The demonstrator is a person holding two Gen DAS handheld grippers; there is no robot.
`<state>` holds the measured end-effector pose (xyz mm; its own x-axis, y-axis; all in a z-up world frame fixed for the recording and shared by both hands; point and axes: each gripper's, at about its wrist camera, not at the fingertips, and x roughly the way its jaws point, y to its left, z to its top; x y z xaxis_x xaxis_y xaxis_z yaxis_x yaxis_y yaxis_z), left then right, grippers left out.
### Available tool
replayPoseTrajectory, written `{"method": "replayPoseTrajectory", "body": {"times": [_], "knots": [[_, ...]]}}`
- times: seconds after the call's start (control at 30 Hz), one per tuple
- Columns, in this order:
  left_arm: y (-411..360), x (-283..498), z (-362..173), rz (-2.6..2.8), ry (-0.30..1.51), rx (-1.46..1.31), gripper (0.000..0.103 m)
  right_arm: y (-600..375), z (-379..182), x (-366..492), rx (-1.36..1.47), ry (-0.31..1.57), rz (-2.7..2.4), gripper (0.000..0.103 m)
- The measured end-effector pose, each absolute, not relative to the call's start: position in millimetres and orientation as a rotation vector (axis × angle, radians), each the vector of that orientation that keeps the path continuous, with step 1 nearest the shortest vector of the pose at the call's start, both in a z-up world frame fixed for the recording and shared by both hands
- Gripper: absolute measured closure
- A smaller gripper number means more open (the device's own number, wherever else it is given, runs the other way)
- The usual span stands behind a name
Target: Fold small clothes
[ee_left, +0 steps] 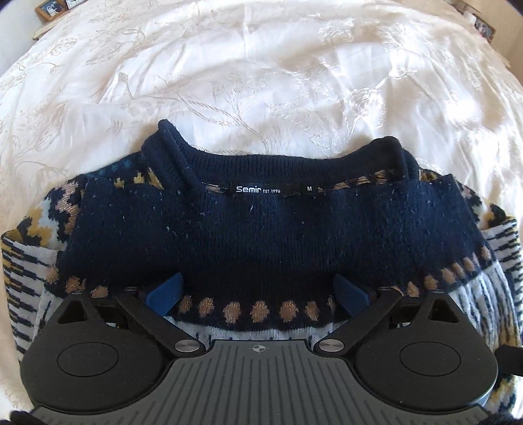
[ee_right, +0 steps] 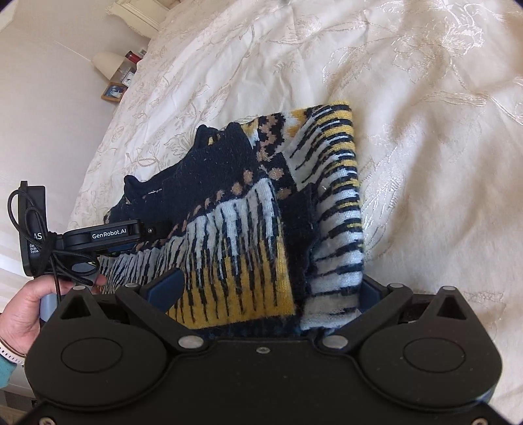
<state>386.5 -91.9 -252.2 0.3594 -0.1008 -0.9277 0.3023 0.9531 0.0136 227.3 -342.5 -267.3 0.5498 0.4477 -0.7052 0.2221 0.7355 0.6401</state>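
Note:
A knitted sweater [ee_left: 261,235], navy with white, yellow and tan patterns, lies folded on a white embroidered bedspread [ee_left: 261,65]. Its collar and the "Semir" label [ee_left: 258,190] point away from me. My left gripper [ee_left: 258,291] is open, its blue fingers [ee_left: 166,291] spread wide around the sweater's dotted band. In the right wrist view the sweater [ee_right: 228,183] rises in a bunched fold. My right gripper [ee_right: 266,291] is open too, with the striped hem filling the gap between its fingers [ee_right: 163,287]. The left gripper [ee_right: 157,229] shows edge-on at the sweater's left side, held by a hand [ee_right: 23,314].
The bedspread [ee_right: 425,130] stretches far beyond and right of the sweater. A bedside stand at the bed's far left corner carries a lamp [ee_right: 106,63] and a framed picture [ee_right: 112,92]. Small frames [ee_left: 50,8] show at the top left in the left wrist view.

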Motion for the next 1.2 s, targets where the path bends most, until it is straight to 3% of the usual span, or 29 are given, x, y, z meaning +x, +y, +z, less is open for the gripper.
{"method": "replayPoseTrajectory", "body": {"times": [0.43,0.5,0.53,0.6,0.7,0.87,1.1,1.2], "knots": [[-95,396,-244,-0.266,1.198,0.183,0.003,-347,-273,232,0.805,0.971,0.162,0.001],[-94,393,-232,-0.290,1.186,0.169,0.009,-344,-268,232,0.781,0.974,0.142,0.012],[-93,389,-225,-0.307,1.179,0.165,0.009,-342,-265,232,0.762,0.979,0.124,0.018],[-91,376,-212,-0.329,1.155,0.171,0.009,-342,-261,230,0.740,0.978,0.102,0.039],[-87,352,-200,-0.364,1.130,0.183,0.009,-345,-258,226,0.749,0.978,0.078,0.056],[-79,319,-215,-0.360,1.186,0.200,0.009,-340,-251,229,0.743,0.997,0.028,0.065],[-78,325,-238,-0.380,1.236,0.222,0.009,-319,-220,236,0.645,1.019,-0.036,0.068],[-66,330,-219,-0.388,1.209,0.172,0.019,-307,-201,239,0.612,1.023,-0.062,0.069]]}}
